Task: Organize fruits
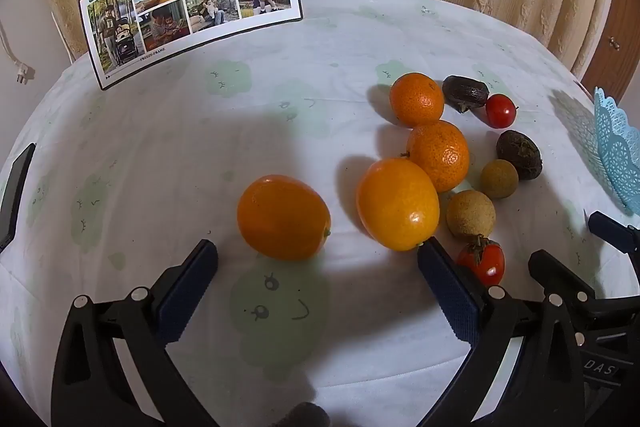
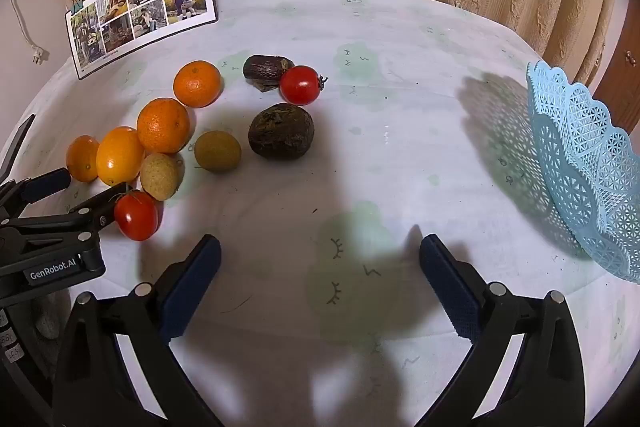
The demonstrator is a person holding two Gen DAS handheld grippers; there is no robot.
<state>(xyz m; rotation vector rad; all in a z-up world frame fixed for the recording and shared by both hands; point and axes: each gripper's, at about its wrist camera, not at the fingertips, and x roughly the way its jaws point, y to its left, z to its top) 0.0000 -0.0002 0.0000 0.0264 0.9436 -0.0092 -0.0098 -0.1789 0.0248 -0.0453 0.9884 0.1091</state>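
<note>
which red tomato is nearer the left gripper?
The tomato beside the left gripper, right by its finger; the other tomato sits far back by a dark fruit.

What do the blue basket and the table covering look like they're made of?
Blue basket: likely moulded plastic, judging by its uniform pale blue, open lattice wall and scalloped rim. Table covering: probably thin printed fabric, white and matte with faint green cartoon shapes, lying in soft creases; it could also be a soft plastic sheet.
</note>
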